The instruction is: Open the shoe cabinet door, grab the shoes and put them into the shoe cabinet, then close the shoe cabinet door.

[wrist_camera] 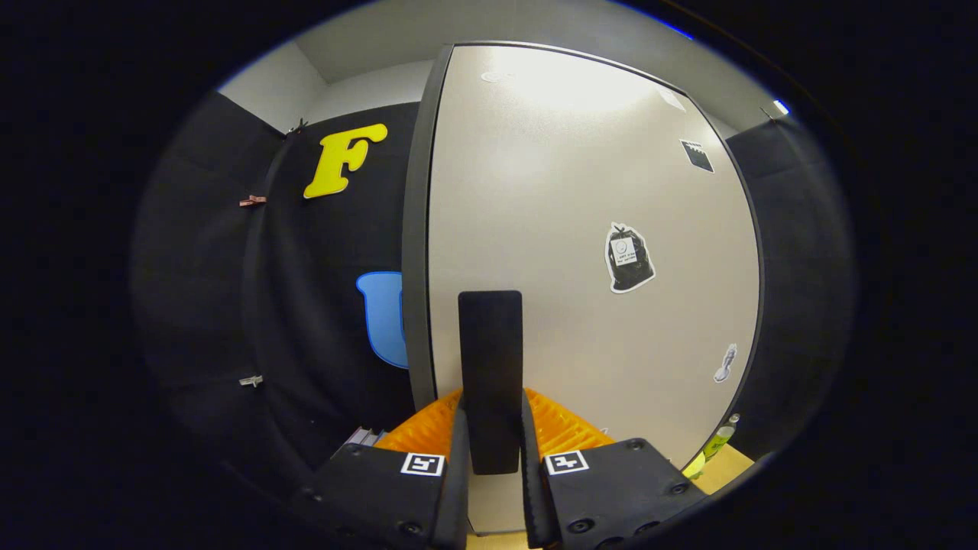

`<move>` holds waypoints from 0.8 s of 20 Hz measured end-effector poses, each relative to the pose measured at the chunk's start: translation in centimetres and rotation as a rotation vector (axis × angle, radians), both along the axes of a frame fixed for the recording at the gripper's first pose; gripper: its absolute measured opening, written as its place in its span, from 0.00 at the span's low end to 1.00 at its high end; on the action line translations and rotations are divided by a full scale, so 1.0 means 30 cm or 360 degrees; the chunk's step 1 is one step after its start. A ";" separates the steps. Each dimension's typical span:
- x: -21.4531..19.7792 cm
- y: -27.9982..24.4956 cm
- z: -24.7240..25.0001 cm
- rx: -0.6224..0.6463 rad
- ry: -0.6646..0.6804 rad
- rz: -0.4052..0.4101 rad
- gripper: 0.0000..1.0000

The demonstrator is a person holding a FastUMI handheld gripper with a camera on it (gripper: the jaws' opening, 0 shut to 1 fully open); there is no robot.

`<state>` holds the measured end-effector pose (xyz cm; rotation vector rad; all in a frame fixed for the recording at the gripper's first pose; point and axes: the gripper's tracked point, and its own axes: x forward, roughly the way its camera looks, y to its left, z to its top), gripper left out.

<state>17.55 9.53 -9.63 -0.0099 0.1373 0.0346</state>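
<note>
The shoe cabinet door (581, 229) is a pale panel with a dark grey edge (416, 229) on its left side, standing close in front of me. A black upright handle (490, 359) is mounted low on the door. My gripper (493, 435) is shut on this handle, one finger pressing each side of its lower half. The handle's top sticks up beyond the fingertips (458, 428). The door carries a few small stickers, the largest (629, 257) to the right of the handle.
Black cloth booth wall (321, 321) hangs left of the door edge and also to its right. A yellow-green bottle (718, 441) stands on a wooden surface (730, 467) at the door's lower right. A grey object (363, 437) shows beside the left finger.
</note>
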 end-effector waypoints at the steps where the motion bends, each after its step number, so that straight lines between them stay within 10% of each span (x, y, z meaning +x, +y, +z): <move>1: -0.004 -0.001 -0.001 -0.0001 0.0007 0.0005 0.33; 16: -0.222 -0.065 0.035 0.0085 0.0062 0.0112 0.21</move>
